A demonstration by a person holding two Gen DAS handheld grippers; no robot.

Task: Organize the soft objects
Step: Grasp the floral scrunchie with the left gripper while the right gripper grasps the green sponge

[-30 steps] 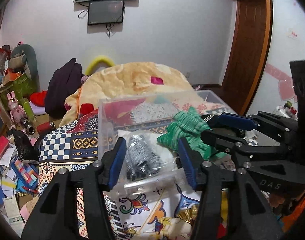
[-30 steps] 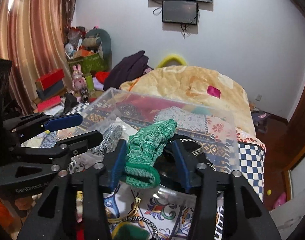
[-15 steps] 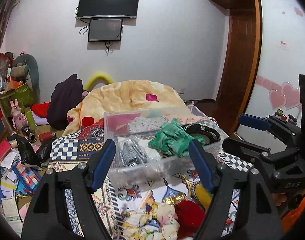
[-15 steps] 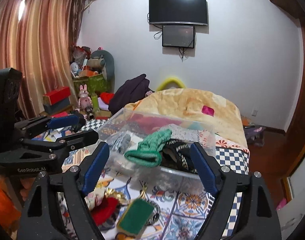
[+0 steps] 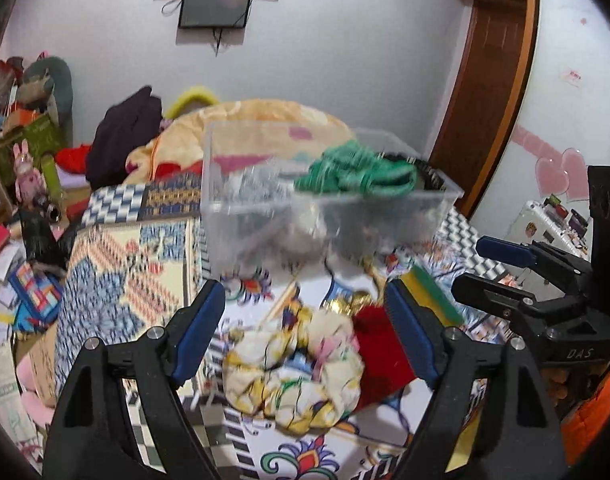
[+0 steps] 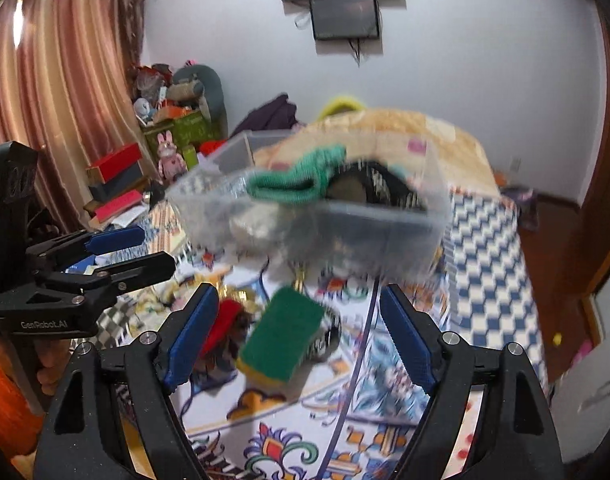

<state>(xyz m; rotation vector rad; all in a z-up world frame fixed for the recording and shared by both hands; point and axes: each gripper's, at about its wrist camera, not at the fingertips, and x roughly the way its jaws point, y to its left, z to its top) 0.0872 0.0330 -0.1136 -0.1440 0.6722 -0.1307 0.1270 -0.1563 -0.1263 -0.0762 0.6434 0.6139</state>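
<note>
The work surface is a bed under a patterned cover (image 5: 117, 280) of checks and floral motifs, with a peach blanket (image 5: 265, 116) heaped at its far end. Beyond that stand a white wall, a wall-mounted screen (image 6: 343, 20), pink curtains (image 6: 57, 92) to the left of your right gripper, and a wooden door (image 5: 489, 80) to the right of your left gripper.

A clear plastic bin (image 5: 325, 220) sits ahead of both grippers, blurred; a green knit item (image 5: 353, 172) lies at the top of its contents, draped toward the near wall.

Your left gripper (image 5: 305, 332) is spread wide and holds nothing; a floral scrunchie (image 5: 293, 368) lies between and below its fingers, a red item (image 5: 377, 344) touching it on the right.

Your right gripper (image 6: 301, 336) is likewise spread and empty, with a green-and-yellow sponge (image 6: 283, 340) between its fingers, resting on the cover.
</note>
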